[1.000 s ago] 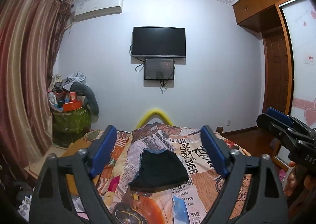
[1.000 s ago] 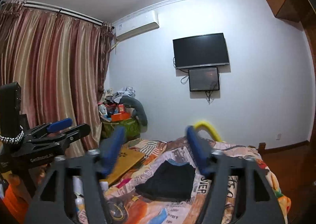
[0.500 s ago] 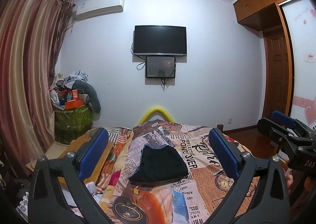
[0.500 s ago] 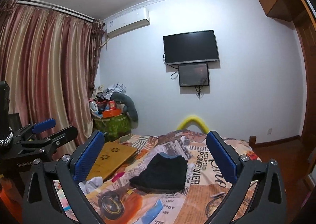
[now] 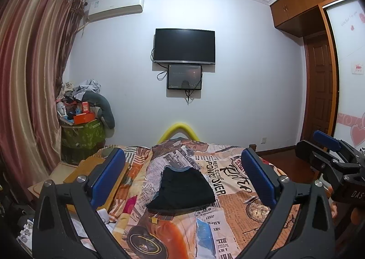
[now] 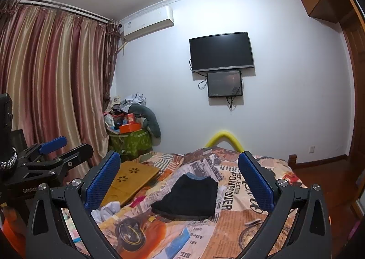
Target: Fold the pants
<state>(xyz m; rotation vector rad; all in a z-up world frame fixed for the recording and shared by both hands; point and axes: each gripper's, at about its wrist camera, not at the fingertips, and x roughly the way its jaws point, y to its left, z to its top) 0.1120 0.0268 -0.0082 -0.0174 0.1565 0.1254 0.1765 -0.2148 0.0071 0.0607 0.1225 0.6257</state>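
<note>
While both grippers hang above the near end of the bed, neither holds anything. Left gripper: fingers spread wide, nothing between them. Ahead of and between the fingers, well apart from them, the dark pants lie on the printed bedspread as a compact, squarish packet. Right gripper: fingers equally wide, likewise empty. Judged by this shape, the folding looks complete; at most a tidying touch remains.

Since a second ago both the left gripper and the right gripper have spread their blue fingers wide, nothing between them.
</note>
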